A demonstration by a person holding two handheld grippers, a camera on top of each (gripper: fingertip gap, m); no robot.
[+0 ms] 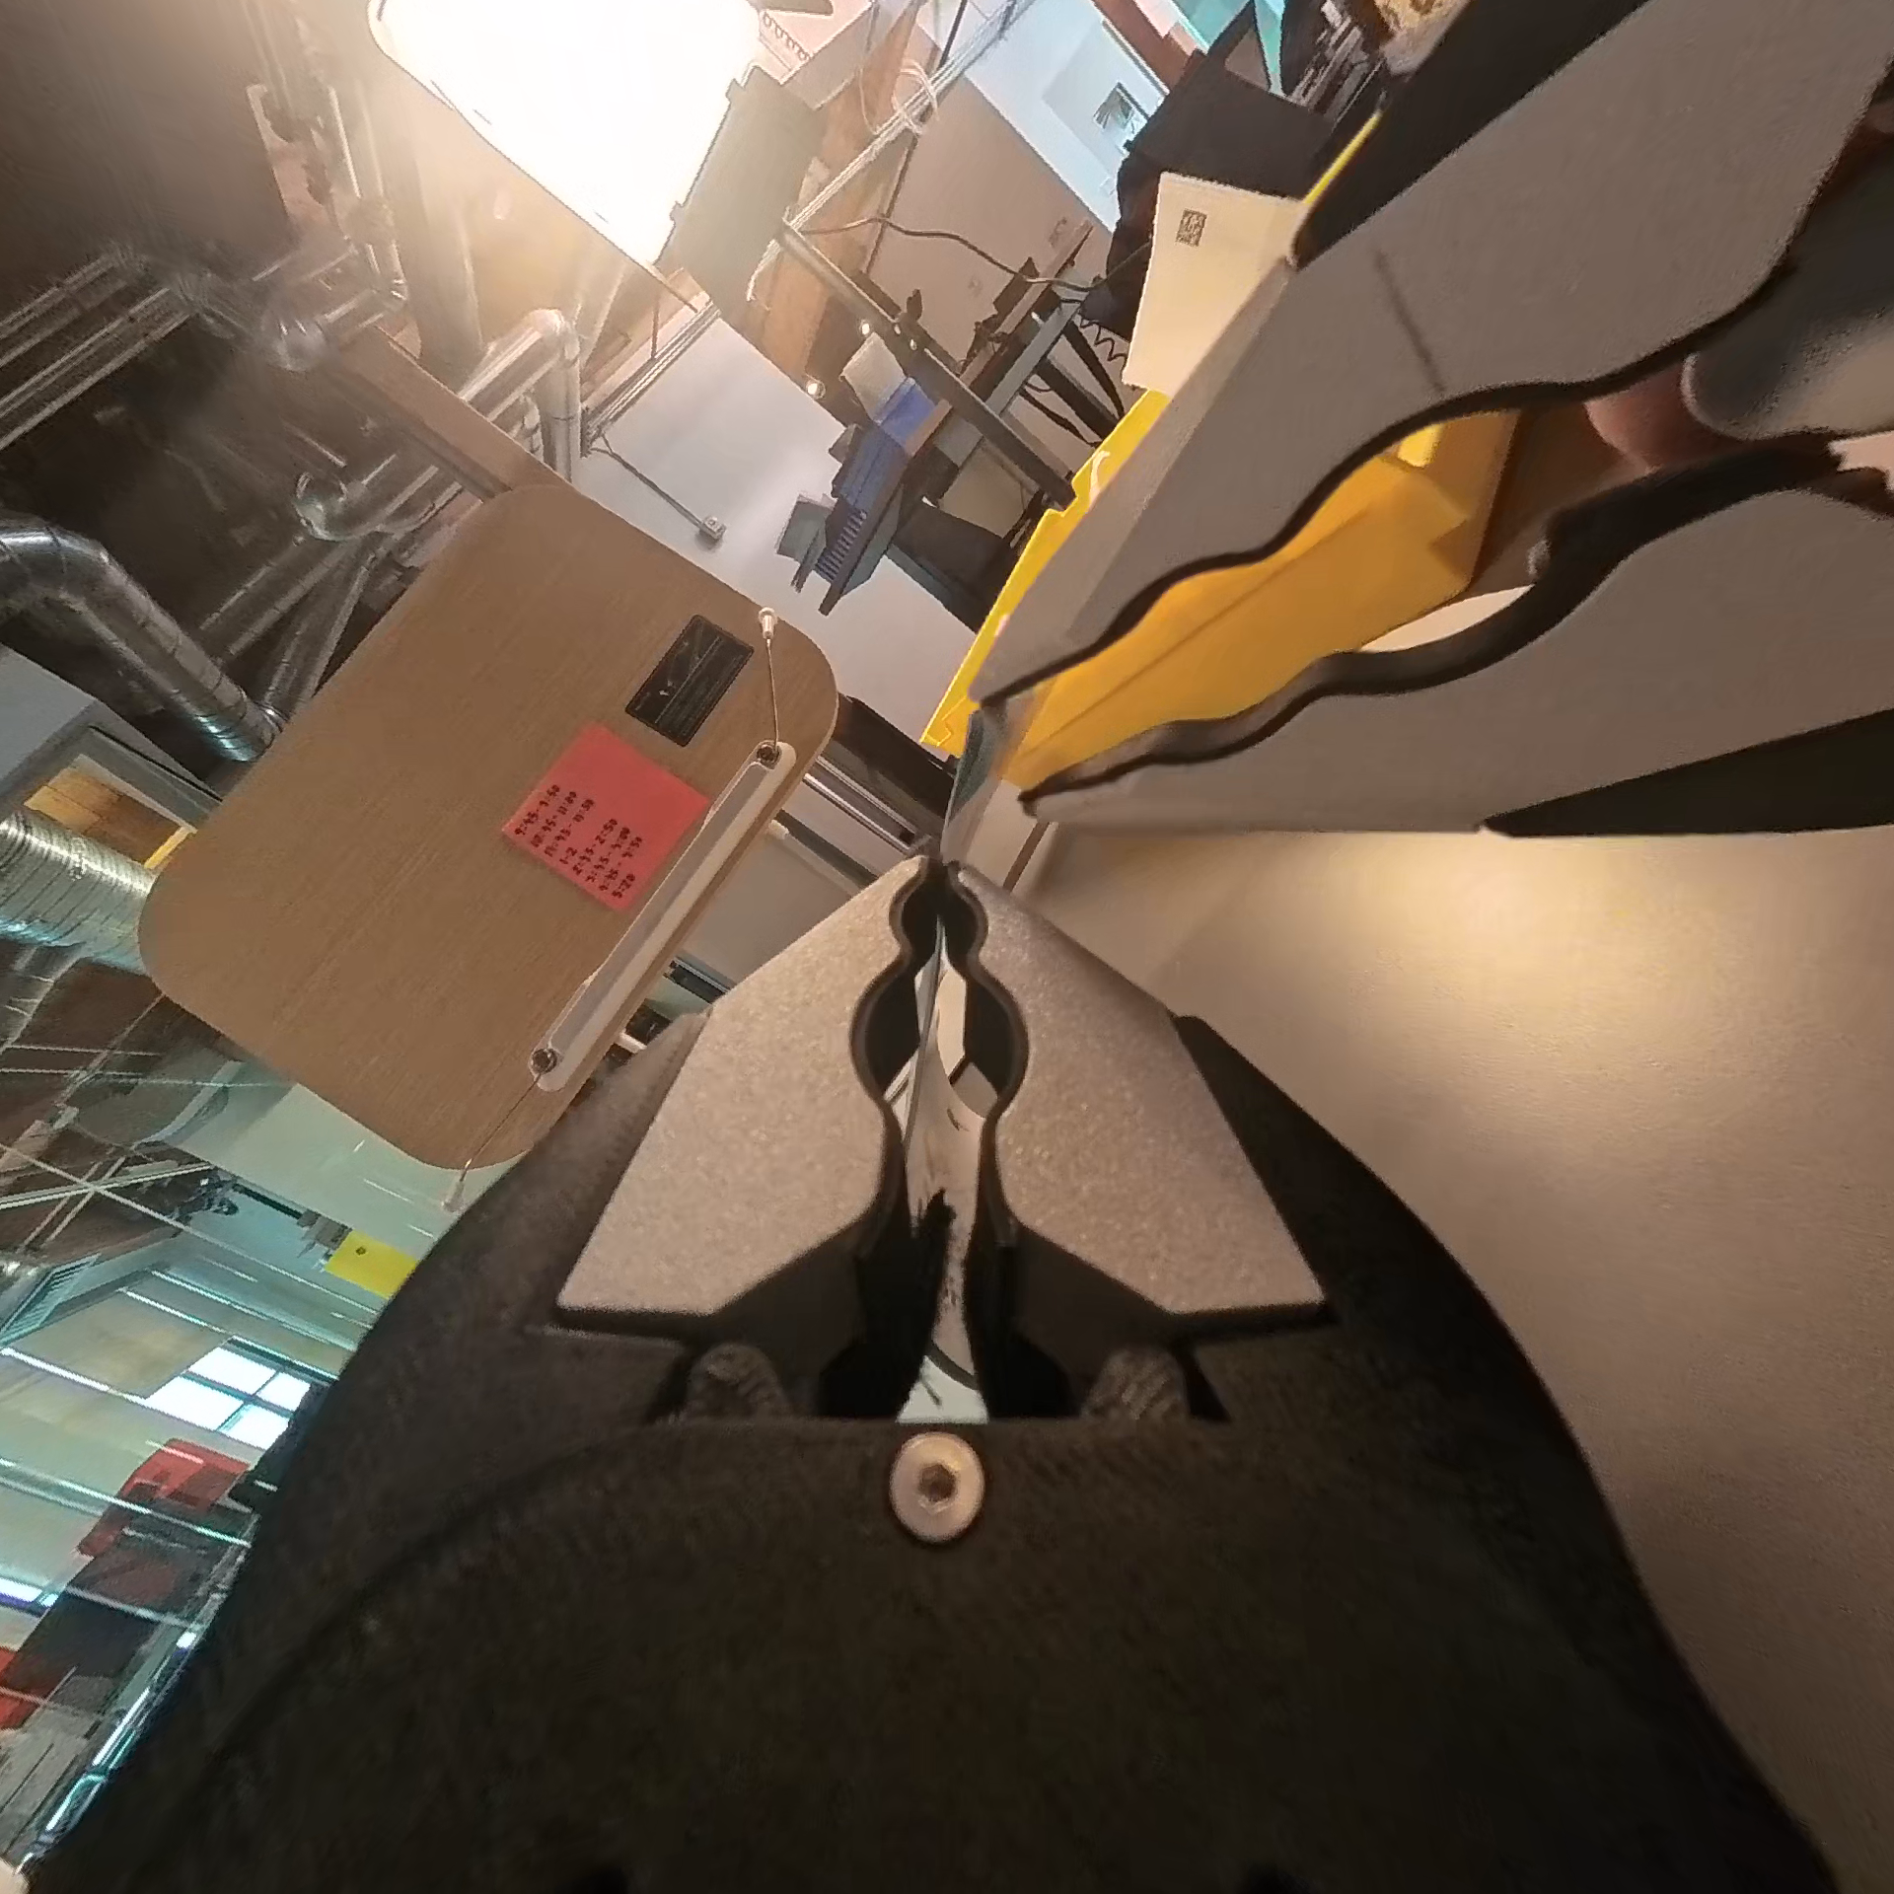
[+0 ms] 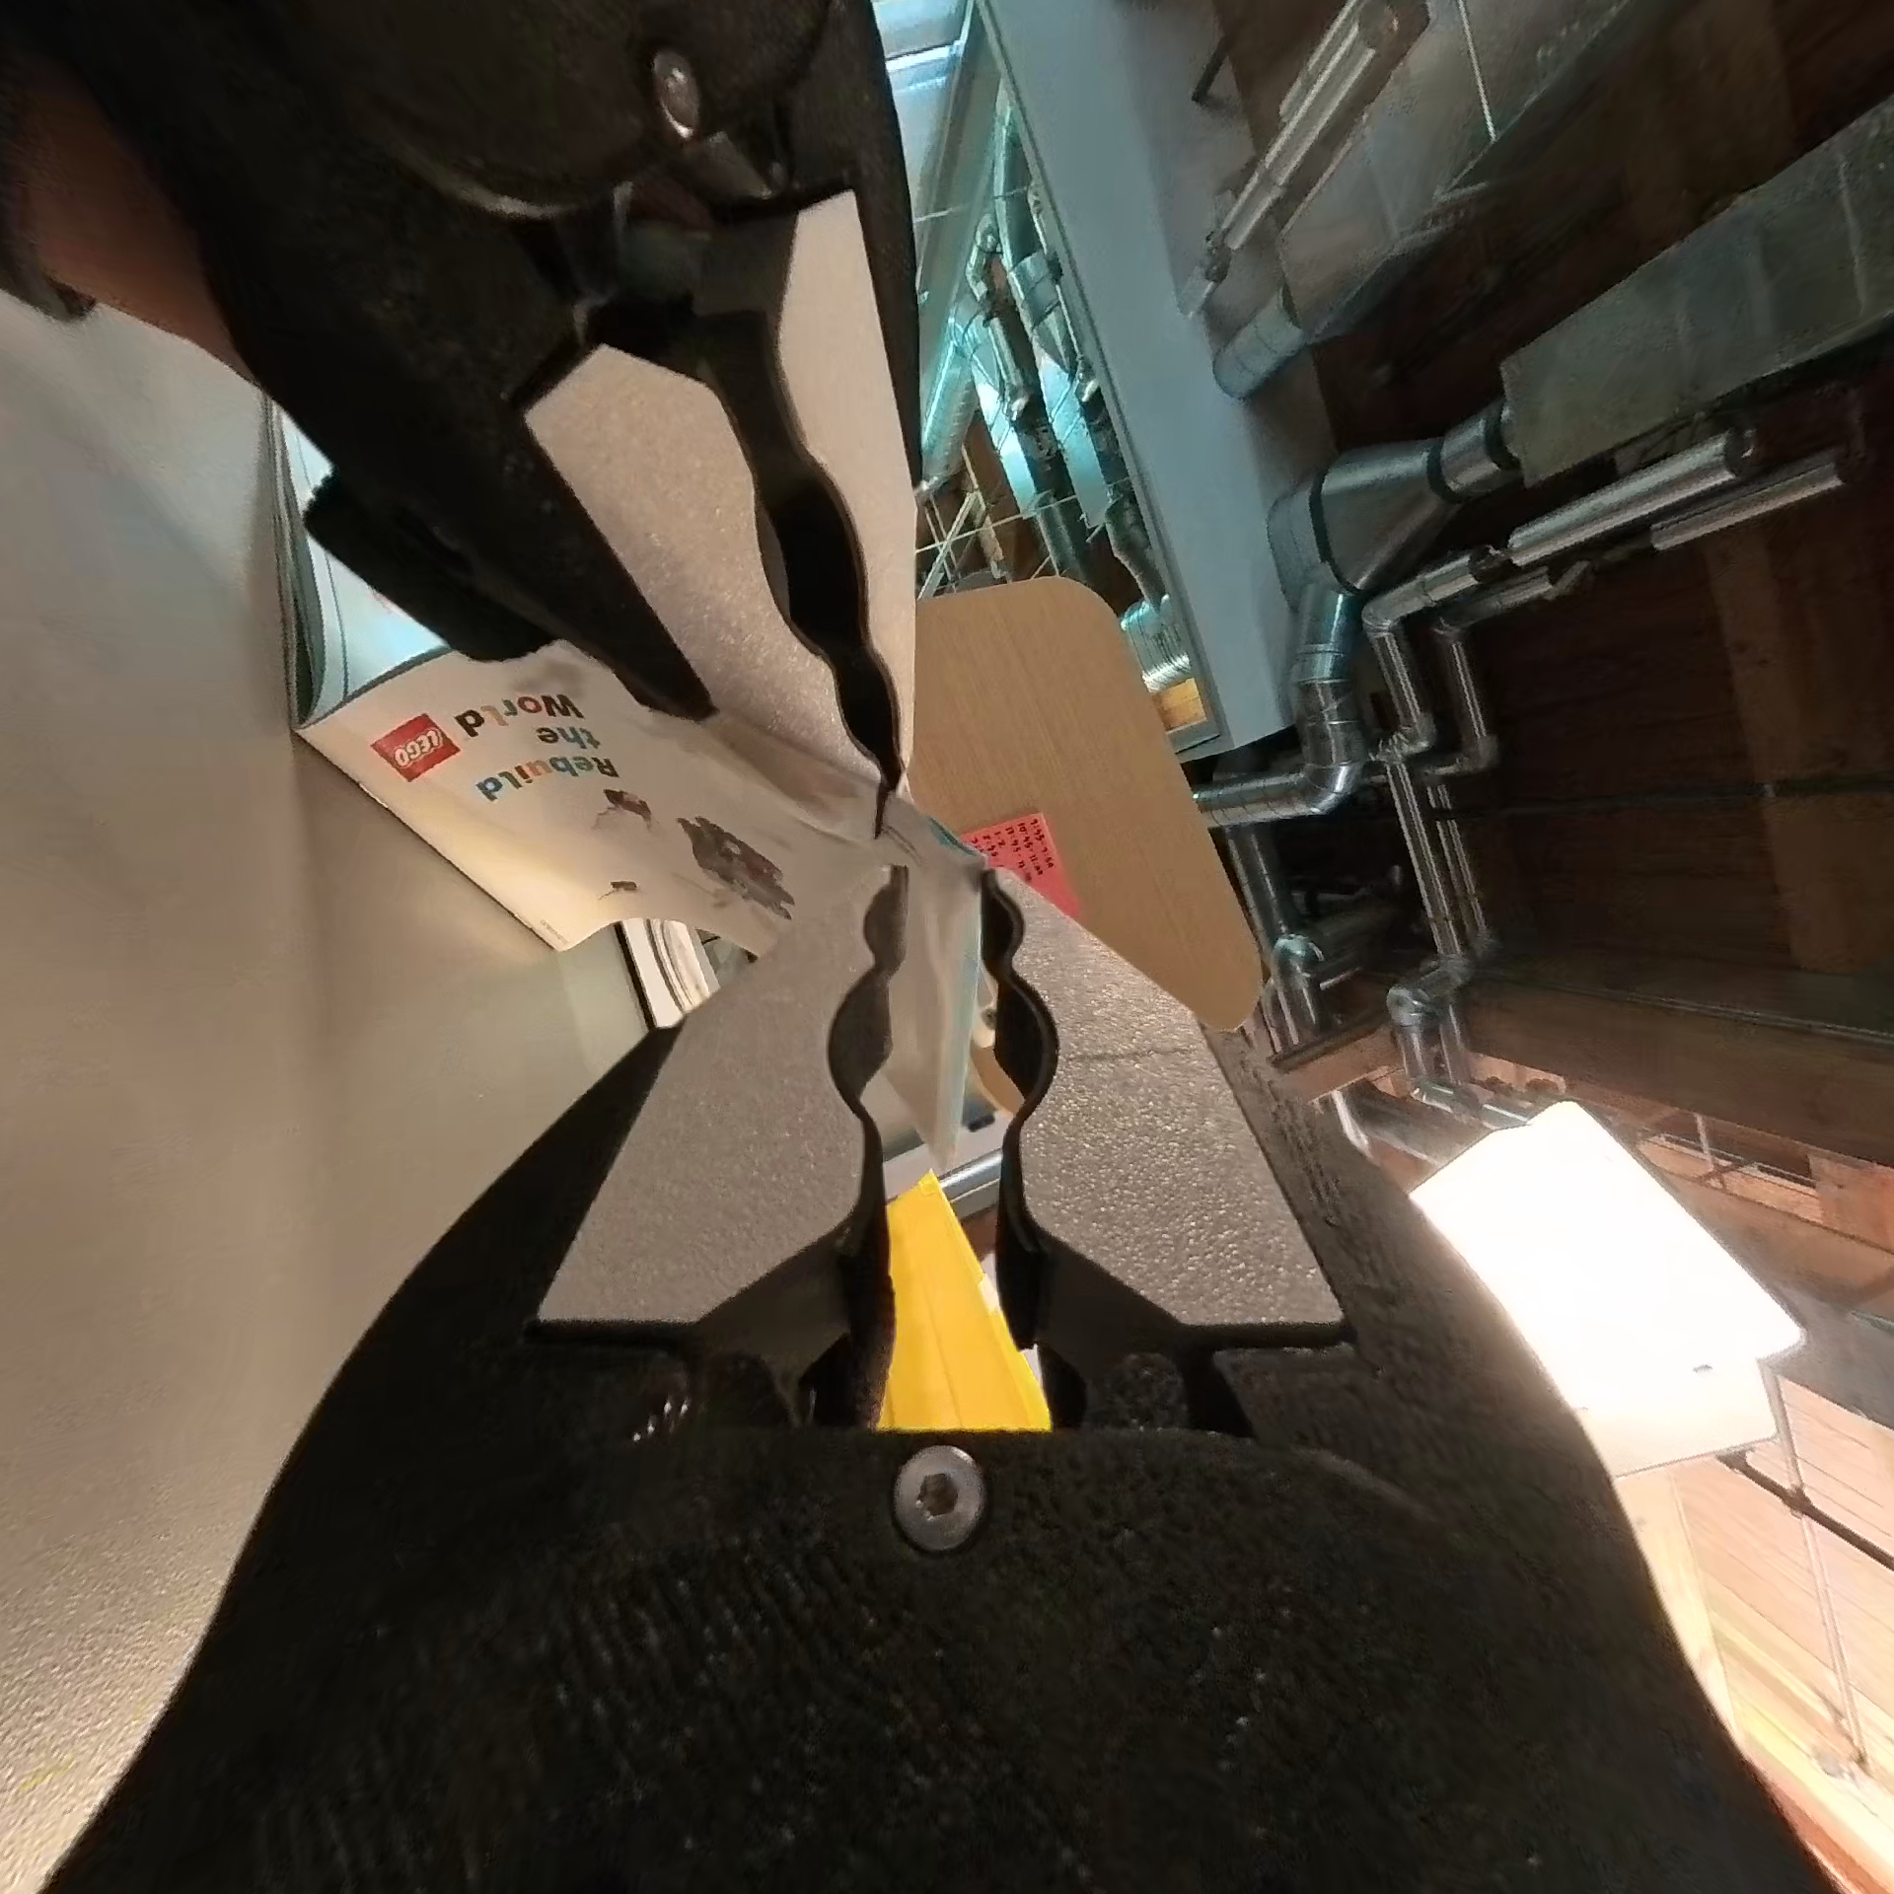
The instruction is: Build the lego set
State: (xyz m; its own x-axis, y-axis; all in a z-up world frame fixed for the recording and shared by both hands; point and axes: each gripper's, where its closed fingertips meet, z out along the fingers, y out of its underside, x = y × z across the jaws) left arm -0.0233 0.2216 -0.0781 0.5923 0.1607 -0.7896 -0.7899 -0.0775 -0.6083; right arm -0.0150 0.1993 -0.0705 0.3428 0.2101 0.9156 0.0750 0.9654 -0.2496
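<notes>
Beneath ceiling ducts [image 2: 1332, 656], left gripper [image 1: 941, 871] pinches a white paper bag [image 2: 574, 789]; right gripper [image 2: 938, 871], jaws slightly parted, brackets its corner.

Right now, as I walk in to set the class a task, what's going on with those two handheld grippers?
A person is working two handheld grippers on one thin white printed booklet, held up in the air. The left gripper is shut on the booklet's edge. The right gripper is open with a corner of the same booklet lying between its fingers; whether they press it isn't clear. A yellow bin sits behind, and a wooden panel with a red note hangs overhead.
</notes>
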